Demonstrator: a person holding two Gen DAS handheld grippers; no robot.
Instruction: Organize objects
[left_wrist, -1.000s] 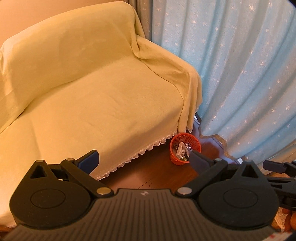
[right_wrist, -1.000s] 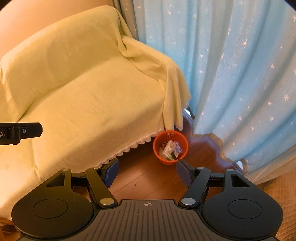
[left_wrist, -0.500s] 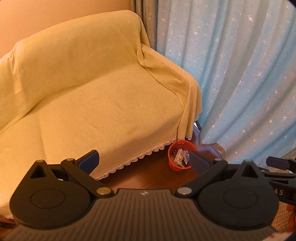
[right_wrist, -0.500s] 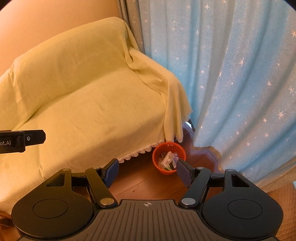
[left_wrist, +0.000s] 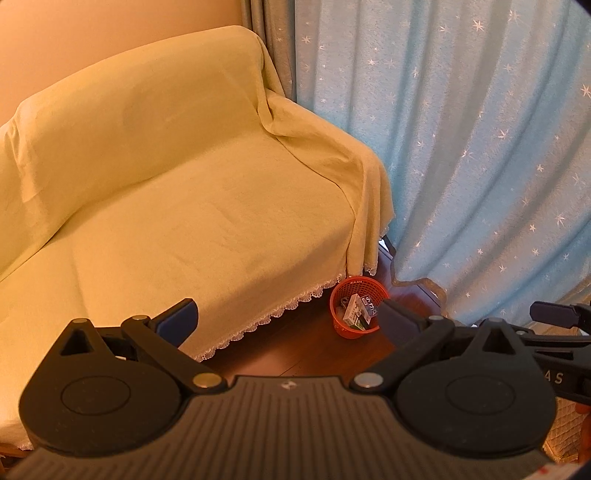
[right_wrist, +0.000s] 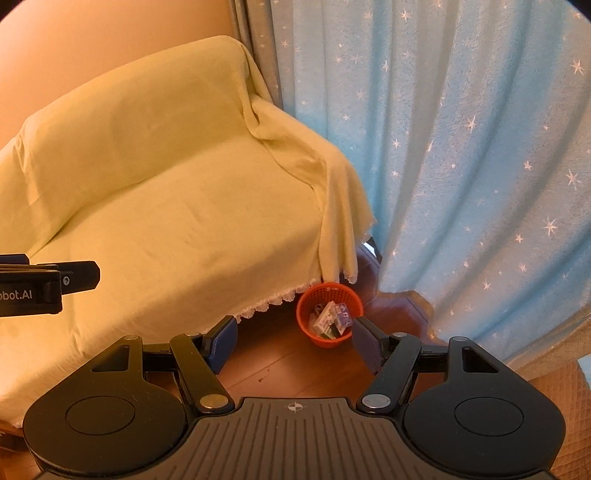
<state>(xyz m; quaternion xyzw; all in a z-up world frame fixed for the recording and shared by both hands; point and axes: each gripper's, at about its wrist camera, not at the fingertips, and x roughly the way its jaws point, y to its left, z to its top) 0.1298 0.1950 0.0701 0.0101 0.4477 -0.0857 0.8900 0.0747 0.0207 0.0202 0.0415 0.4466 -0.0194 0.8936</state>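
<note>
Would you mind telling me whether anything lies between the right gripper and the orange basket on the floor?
Nothing visible does. The right gripper is open and empty, and only bare wooden floor lies between it and the orange basket, which stands beside the covered sofa.

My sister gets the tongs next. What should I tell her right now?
Left tongs: open, holding nothing.
Right tongs: open, holding nothing, in the air over the wooden floor.
The small round orange plastic basket sits on the floor by the corner of the yellow cloth-covered sofa, with small packets already inside.
No loose items show on the sofa.
Left: look elsewhere for more things to organize.
</note>
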